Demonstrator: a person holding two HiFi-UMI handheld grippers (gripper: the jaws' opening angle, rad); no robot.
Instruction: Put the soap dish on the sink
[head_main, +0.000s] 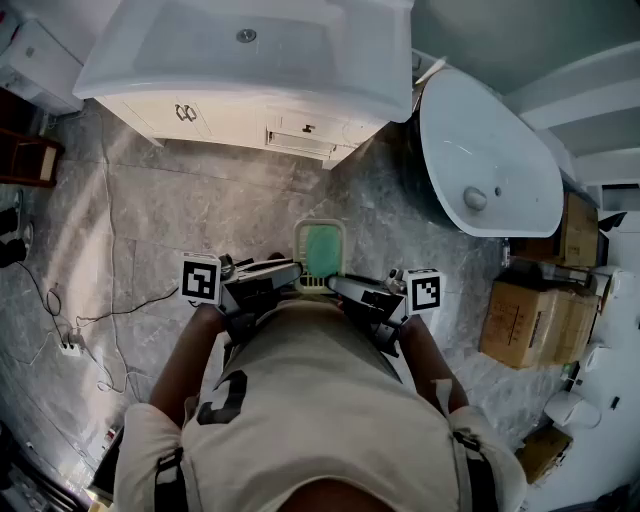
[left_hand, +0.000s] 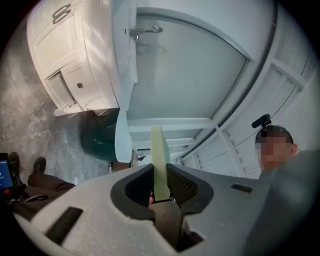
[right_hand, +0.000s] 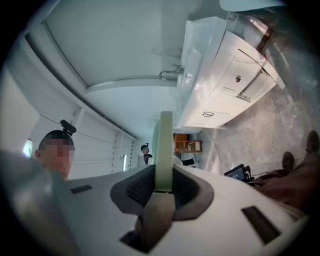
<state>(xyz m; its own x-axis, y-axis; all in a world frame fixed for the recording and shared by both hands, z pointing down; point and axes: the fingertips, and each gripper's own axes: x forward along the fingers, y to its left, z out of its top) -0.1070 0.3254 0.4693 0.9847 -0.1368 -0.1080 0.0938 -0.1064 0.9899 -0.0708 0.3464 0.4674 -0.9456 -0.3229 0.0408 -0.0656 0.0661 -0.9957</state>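
Pinching the pale green soap dish (head_main: 320, 250) by its two edges, the left gripper (head_main: 292, 272) and right gripper (head_main: 338, 284) both have their fingers (left_hand: 184, 186) clamped on it; well beyond the fingers, across the grey floor (head_main: 200, 200), stands the white sink (head_main: 150, 55).

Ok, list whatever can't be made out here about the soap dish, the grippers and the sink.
- Head view: the near end of the soap dish is hidden under the left gripper, the right gripper and the person's chest.
- Both gripper views: the soap dish shows edge-on only, so its inside is unseen.
- Head view: the back of the sink is cut off by the top edge, tap included.
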